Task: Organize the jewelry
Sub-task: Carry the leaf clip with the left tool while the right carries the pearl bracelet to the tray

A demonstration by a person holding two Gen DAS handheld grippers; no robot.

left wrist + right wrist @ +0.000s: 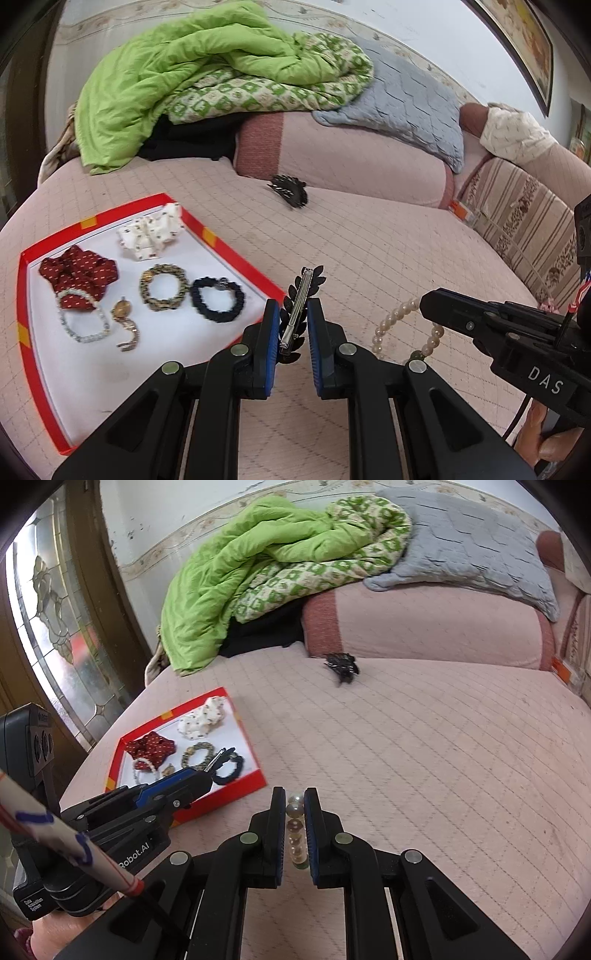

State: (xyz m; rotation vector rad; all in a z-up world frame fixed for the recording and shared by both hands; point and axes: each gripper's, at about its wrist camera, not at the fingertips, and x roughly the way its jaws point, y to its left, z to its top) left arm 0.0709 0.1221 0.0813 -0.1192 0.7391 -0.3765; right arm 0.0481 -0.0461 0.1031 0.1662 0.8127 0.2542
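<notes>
My left gripper [293, 325] is shut on a black leaf-shaped hair clip [301, 295] with a metal bar, held just right of the red-rimmed tray [229, 245]. The tray's white floor holds a red scrunchie [79, 273], a white scrunchie [151, 232], a gold bead bracelet [164, 286], a black bracelet [218, 301], a clear bead bracelet [83, 321] and a gold watch [125, 321]. My right gripper [294, 830] is shut on a pearl bracelet [295, 827], also seen in the left wrist view [406, 325]. A black hair claw [341, 662] lies farther back on the bed.
The pink quilted bed [424, 757] carries a green blanket [236, 576], a grey pillow [472, 542] and a pink bolster [424, 624] at the back. A glass door [55, 609] stands at the left.
</notes>
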